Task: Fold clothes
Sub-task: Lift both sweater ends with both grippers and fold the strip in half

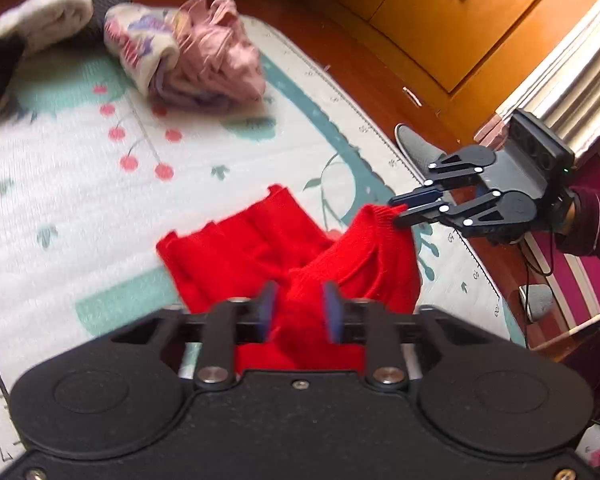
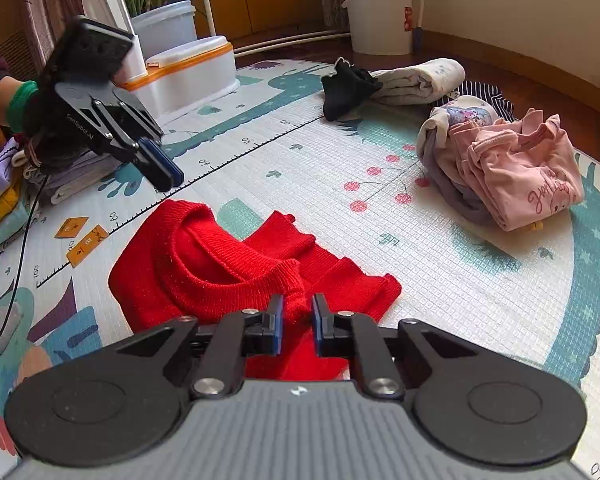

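So the red knitted sweater (image 2: 172, 272) is lying bunched up on the patterned foam play mat (image 2: 420, 280), neckline facing up, pretty much right in front of both tongs.

The right gripper (image 2: 296, 320) is clamped on a ribbed bit of the sweater's edge. You can see the red knit squeezed between its blue pads, and from the left wrist view it's pinching that same ribbed edge and holding it slightly off the mat.

The left gripper (image 1: 300, 308) has its jaws apart with nothing in them. In its own view the red knit shows through the gap, but the right wrist view shows it hanging above the mat, just past the sweater's far corner, not touching it.

A crumpled pile of pink clothes (image 2: 520, 176) sits well off to the side on the same mat.
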Demonstrator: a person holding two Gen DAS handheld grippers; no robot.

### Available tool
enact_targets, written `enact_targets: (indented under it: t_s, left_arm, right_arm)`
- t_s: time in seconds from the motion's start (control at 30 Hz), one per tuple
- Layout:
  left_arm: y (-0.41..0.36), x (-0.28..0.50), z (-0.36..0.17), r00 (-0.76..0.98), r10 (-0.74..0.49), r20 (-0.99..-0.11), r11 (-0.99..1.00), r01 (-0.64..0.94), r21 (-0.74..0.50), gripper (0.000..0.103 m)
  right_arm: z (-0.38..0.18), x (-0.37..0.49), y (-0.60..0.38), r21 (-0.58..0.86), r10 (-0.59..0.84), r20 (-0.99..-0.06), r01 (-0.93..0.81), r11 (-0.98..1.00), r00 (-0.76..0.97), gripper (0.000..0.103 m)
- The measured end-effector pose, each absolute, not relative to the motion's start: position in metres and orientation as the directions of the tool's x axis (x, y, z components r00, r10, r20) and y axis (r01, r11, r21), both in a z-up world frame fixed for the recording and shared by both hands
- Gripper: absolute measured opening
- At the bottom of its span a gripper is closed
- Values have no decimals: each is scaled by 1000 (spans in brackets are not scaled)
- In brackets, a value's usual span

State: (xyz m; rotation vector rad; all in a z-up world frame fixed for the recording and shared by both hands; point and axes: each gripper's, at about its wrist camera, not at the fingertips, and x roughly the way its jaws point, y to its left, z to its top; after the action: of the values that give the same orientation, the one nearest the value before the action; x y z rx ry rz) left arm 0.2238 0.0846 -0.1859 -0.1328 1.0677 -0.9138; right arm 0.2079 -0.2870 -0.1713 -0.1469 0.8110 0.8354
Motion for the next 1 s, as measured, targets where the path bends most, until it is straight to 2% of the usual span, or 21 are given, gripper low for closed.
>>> enact_targets:
  t_s: [0.07,0.2,0.27,0.33,0.67,1.0]
  left_arm:
    - [87,222,-194,124,-718,-685,614,575,-540,50]
    - [80,213,-208,110,-728,-677,589,605,-535,50]
    - [74,211,-213,143,-713,-687,606,619,-499,23]
    - [75,212,-209,191,-710,-677,616,634,-467,13]
    - [74,242,-186,334,-702,-629,652,657,-379,11]
    - [66,277,-213,420,-604,-677,734,623,-268,11]
  right_arm:
    - [-172,203,-289,187,605,-689,-709,680,399,16]
    - [-173,194,-293,193,612,-680,-705,682,405,16]
    - [-173,194,-293,191,611,-675,-702,686,414,15]
    - [-173,198,-291,187,608,-670,-697,692,425,14]
    - [-168,239,-284,122,578,-628,-667,735,521,14]
    - [-207,290,-272,104,503,-675,-605,789,540,14]
